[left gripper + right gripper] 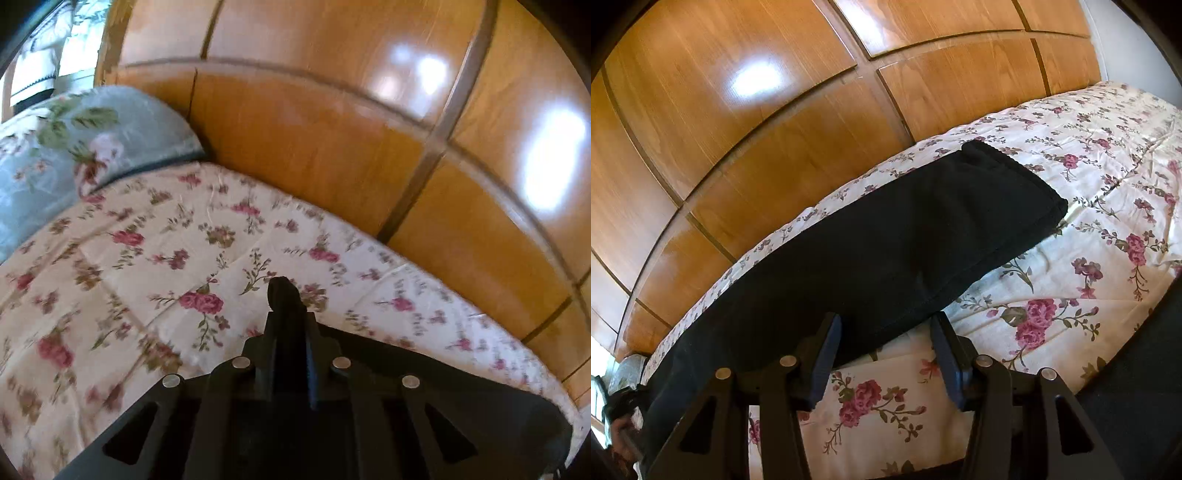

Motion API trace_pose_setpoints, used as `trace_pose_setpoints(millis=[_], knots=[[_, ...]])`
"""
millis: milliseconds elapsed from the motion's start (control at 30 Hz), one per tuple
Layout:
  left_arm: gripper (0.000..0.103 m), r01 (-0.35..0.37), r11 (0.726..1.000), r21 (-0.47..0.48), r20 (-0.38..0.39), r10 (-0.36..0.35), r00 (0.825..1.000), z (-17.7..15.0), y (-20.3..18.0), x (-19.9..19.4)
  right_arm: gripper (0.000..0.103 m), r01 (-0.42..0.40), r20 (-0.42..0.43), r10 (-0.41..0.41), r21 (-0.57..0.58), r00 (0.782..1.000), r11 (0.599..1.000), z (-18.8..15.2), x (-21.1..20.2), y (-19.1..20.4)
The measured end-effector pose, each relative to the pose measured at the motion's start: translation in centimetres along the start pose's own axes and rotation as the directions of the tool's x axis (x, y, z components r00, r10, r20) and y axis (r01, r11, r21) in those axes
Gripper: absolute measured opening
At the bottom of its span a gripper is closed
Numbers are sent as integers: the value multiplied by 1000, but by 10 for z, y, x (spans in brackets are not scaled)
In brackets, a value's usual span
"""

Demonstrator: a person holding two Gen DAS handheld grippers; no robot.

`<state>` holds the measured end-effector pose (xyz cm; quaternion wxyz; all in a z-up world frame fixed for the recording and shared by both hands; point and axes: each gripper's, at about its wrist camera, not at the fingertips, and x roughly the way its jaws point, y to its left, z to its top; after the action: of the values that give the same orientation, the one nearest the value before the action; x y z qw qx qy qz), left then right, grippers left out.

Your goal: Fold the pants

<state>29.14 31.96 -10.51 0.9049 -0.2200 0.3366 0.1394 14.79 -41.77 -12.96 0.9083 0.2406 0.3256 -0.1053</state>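
The black pants (886, 236) lie flat along the far edge of the bed, on a flowery bedspread (1071, 295) beside shiny brown wooden doors (738, 147). The right gripper (884, 354) stands half open at their near edge. The left gripper (282, 291) is closed, holding nothing, near a blue pillow (74, 147).

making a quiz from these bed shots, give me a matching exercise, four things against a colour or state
Things:
1 pants
2 pillow
3 left tool
4 right tool

Colour or state:
a shut, nothing visibly gripped
b black, lying flat on the bedspread
c open at the pants' near edge
d pale blue, floral

Pairs: 1-b, 2-d, 3-a, 4-c
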Motion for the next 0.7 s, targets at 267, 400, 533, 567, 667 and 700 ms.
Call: trace_pose_setpoints(millis=[267,400,533,567,667,700], knots=[[11,193,973,-129,103,-180,978,-56,25,-98,51,15,3,-15,-8,1000,1000,0,0,3],[11,232,944,-236,94,-215,972,-104,55,-120,51,97,6,-97,-42,995,994,0,-2,13],[11,251,912,-325,70,-242,968,-140,78,-120,51,217,97,-209,-74,973,973,1,-28,41],[11,265,902,-342,75,-254,964,-143,82,-119,51,192,113,-183,-71,977,979,1,-34,50],[11,283,893,-349,83,-271,959,-145,83,-116,57,49,63,-42,-120,997,992,10,-33,100],[11,285,893,-348,79,-275,958,-146,83,-114,57,-6,15,8,-137,1000,991,14,-26,117]])
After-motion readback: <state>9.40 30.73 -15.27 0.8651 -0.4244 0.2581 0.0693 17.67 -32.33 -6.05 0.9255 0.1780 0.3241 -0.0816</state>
